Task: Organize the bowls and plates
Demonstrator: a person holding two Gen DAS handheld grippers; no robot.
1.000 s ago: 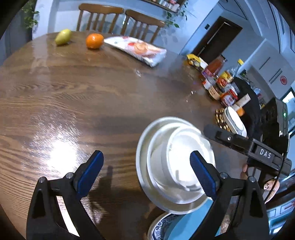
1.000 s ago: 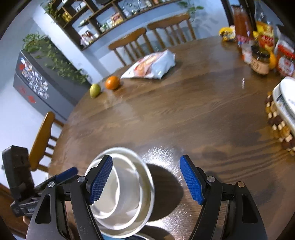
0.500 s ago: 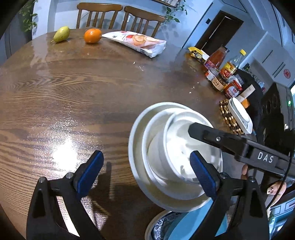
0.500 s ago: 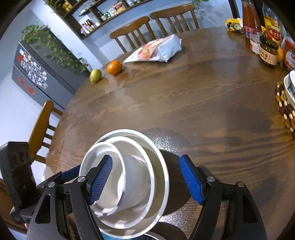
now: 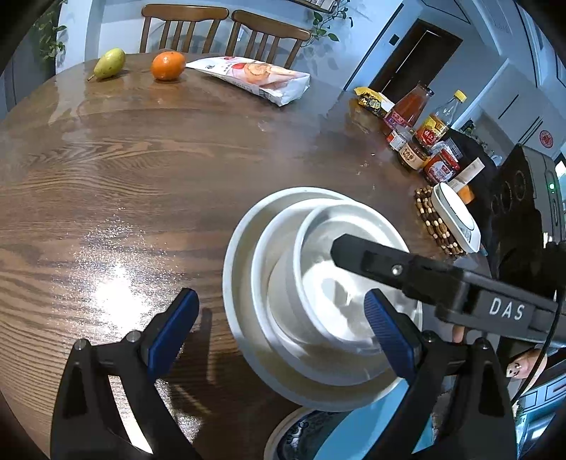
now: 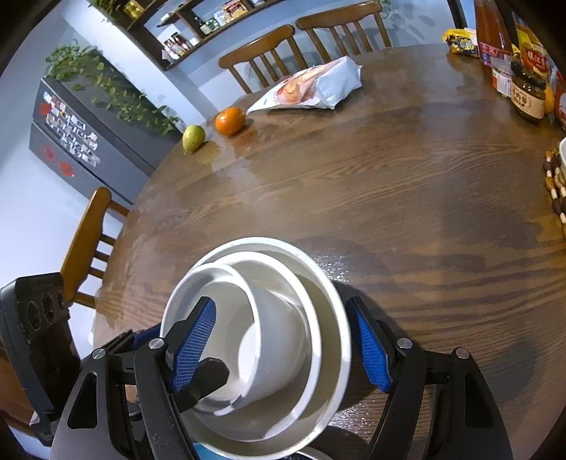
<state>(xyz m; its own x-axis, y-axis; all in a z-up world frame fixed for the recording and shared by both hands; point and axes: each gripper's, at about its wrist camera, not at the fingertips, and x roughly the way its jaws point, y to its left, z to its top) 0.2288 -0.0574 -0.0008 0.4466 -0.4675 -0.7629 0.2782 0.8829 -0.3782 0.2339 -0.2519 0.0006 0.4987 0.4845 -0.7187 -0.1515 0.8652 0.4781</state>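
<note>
**A:** Three white bowls [image 6: 269,339] sit nested and tilted at the near edge of the surface [image 6: 406,184]. What does each camera give that the other lacks?

**B:** The right wrist view shows the right hand-held gripper [image 6: 283,348] spread wide around the stack, one blue pad inside the innermost bowl and the other outside the biggest rim at 3 o'clock. It is not pinching anything. That view also has a dark cabinet [image 6: 81,131] topped with trailing plants at 10 o'clock. The left wrist view shows the left hand-held gripper [image 5: 279,332] spread too, its right pad against the stack, its left pad over bare wood. It alone shows a blue-patterned plate [image 5: 300,435] just under the stack at 6 o'clock, and a white dish [image 5: 456,219] on a beaded mat [image 5: 435,223] at 3 o'clock.

**A:** And the surface and room?

**B:** Round dark wood, glossy. At the far rim lie a pear [image 5: 108,63], an orange [image 5: 168,65] and a snack bag [image 5: 254,76]; jars and bottles [image 5: 421,141] cluster at 2 o'clock. Two wooden chairs [image 5: 226,24] stand behind, a dark doorway [image 5: 414,56] at 1 o'clock.

**A:** What differs from a second ago?

**B:** The stack fills more of both views and leans more steeply. The right hand-held gripper, then beside the bowls, now reaches over them, its finger across the inner bowl in the left view.
</note>
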